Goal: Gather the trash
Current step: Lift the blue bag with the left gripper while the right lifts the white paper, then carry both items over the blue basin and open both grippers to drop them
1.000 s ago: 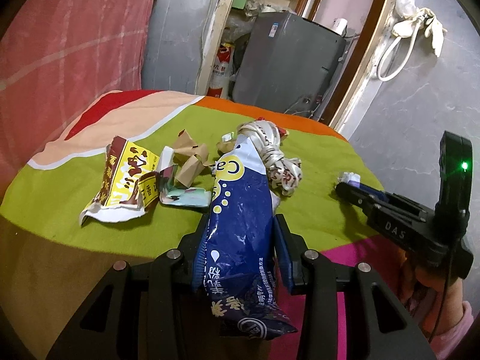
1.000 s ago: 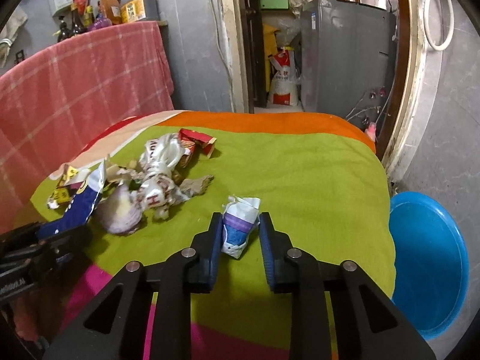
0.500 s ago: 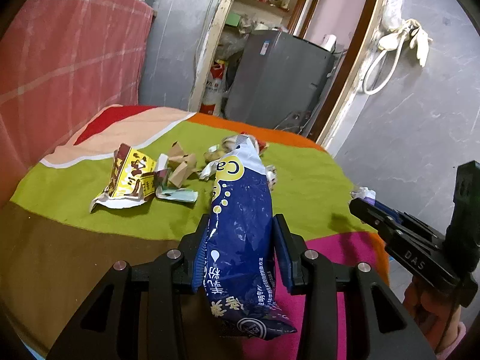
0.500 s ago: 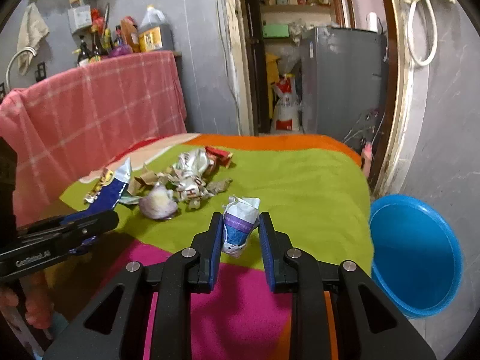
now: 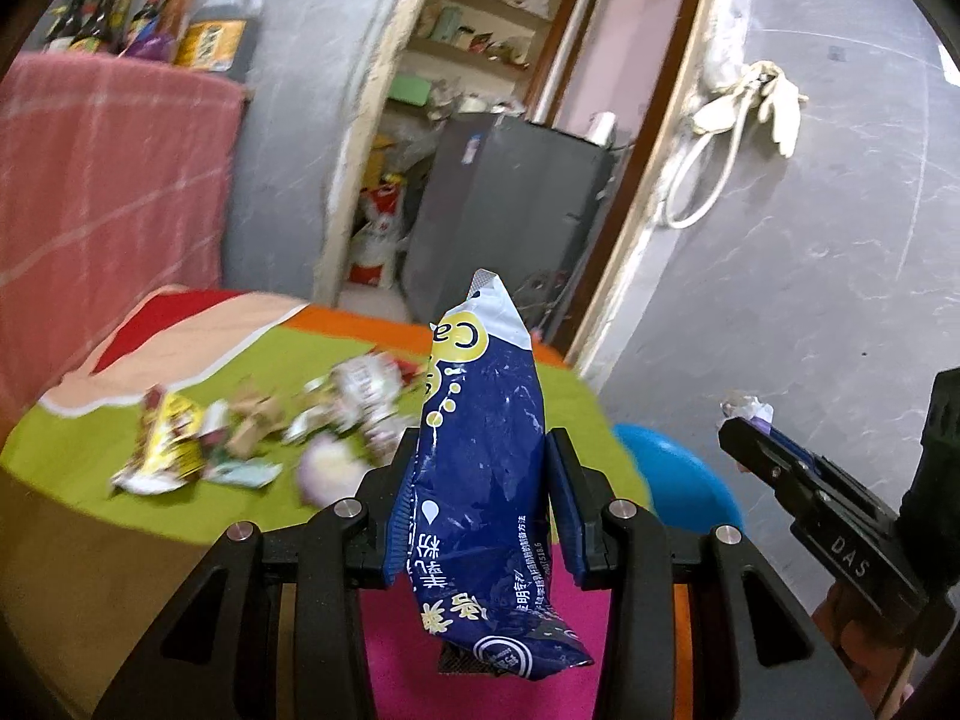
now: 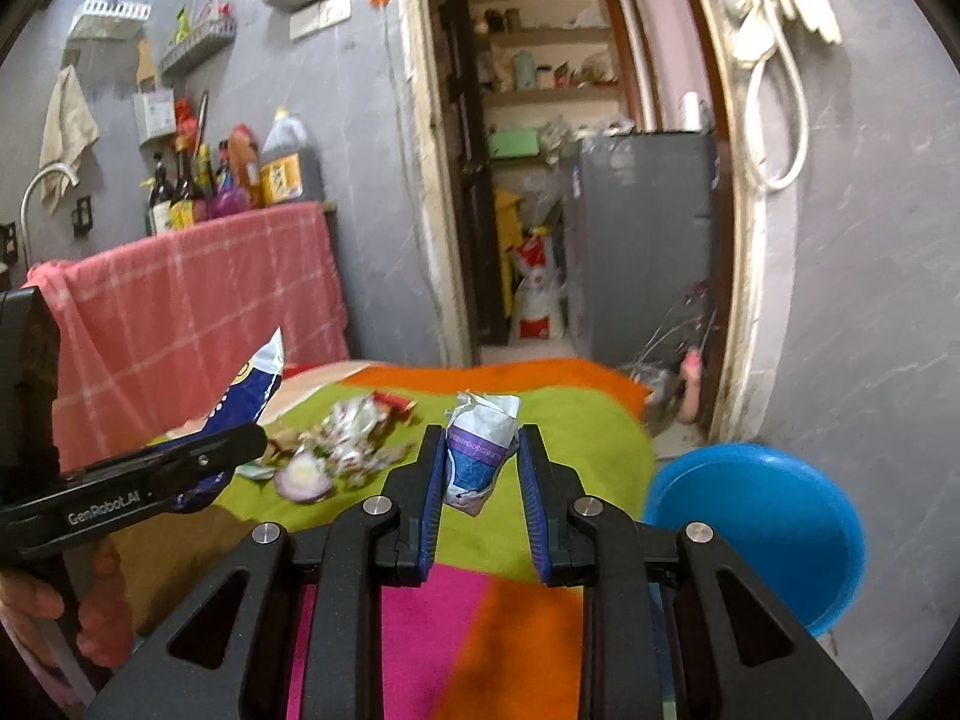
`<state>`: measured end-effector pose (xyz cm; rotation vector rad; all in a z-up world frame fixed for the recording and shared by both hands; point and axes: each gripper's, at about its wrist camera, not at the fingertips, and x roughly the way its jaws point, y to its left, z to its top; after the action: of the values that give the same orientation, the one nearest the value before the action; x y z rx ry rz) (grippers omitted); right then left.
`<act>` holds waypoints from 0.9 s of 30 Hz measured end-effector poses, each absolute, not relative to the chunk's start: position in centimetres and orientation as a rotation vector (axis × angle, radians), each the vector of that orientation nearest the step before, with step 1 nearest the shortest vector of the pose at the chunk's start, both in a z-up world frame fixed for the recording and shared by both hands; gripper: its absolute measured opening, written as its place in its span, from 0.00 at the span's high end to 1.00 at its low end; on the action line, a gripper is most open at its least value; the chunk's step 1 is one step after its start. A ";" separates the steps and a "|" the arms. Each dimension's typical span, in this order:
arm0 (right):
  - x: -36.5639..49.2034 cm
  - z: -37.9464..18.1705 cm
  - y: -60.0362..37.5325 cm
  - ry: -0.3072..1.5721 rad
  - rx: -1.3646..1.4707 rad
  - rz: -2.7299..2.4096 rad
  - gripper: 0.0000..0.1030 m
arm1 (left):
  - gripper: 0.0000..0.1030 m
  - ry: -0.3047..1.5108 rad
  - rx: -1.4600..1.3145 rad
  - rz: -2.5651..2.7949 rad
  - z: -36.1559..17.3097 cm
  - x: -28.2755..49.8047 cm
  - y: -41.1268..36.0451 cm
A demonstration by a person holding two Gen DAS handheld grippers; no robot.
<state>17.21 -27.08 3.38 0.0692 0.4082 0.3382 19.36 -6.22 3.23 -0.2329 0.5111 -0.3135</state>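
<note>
My left gripper is shut on a blue snack bag and holds it upright, lifted above the table. My right gripper is shut on a crumpled white and purple wrapper, also lifted. A blue basin sits on the floor to the right of the table; it also shows in the left wrist view. Several wrappers remain on the green cloth: a yellow packet, crumpled foil wrappers and an onion piece. The right gripper shows in the left wrist view, the left gripper in the right wrist view.
The table wears a multicoloured cloth. A pink cloth covers a counter with bottles at the left. A doorway with a grey cabinet lies behind. A grey wall stands at the right.
Both grippers have risen and pulled back from the table, carrying the blue bag and the white wrapper. The blue basin has come into the left wrist view.
</note>
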 end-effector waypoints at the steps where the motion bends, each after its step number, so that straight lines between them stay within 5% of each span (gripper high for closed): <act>1: 17.2 3.6 -27.8 0.397 0.071 0.326 0.79 | 0.66 0.502 -0.231 -0.331 3.5 19.7 -7.1; 27: 21.5 -1.9 -45.9 0.385 0.199 -0.037 0.76 | 0.66 0.585 -0.117 -0.600 1.0 31.7 -29.0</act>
<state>21.48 -45.90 -1.89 0.1991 0.3847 -0.0365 31.68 -28.98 0.97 -0.1168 0.5851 -0.6004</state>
